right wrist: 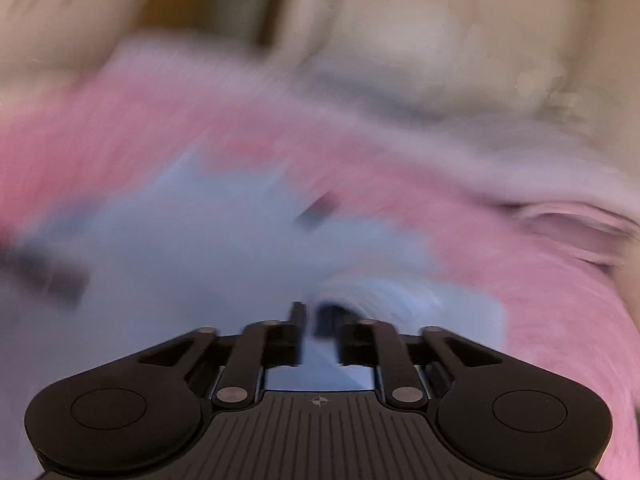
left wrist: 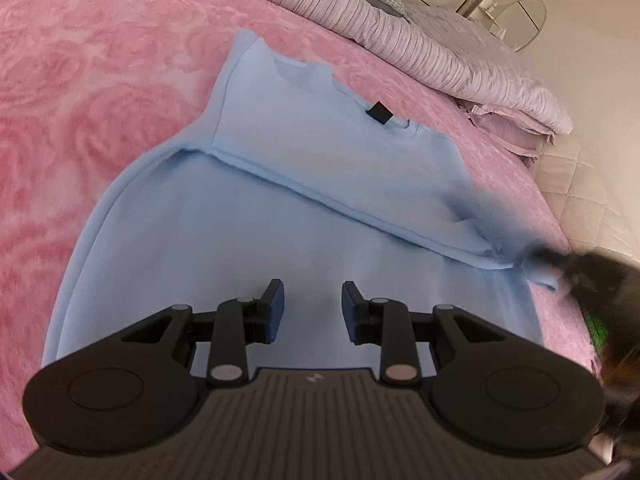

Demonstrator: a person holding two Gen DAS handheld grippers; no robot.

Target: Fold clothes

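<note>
light blue shirt [left wrist: 248, 240] lies flat on the pink blanket [left wrist: 80, 100], one side folded in, black neck tag [left wrist: 379, 112] showing. left gripper [left wrist: 313, 304] hovers over it, jaws apart, holding nothing. right gripper [right wrist: 320, 320] is badly blurred; jaws look slightly parted, and i cannot tell whether they pinch the cloth.

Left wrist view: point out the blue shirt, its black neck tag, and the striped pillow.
blue shirt [left wrist: 248, 248]: left wrist view, flat body panel.
black neck tag [left wrist: 379, 112]: left wrist view, tag's middle.
striped pillow [left wrist: 360, 12]: left wrist view, ribbed top.
</note>
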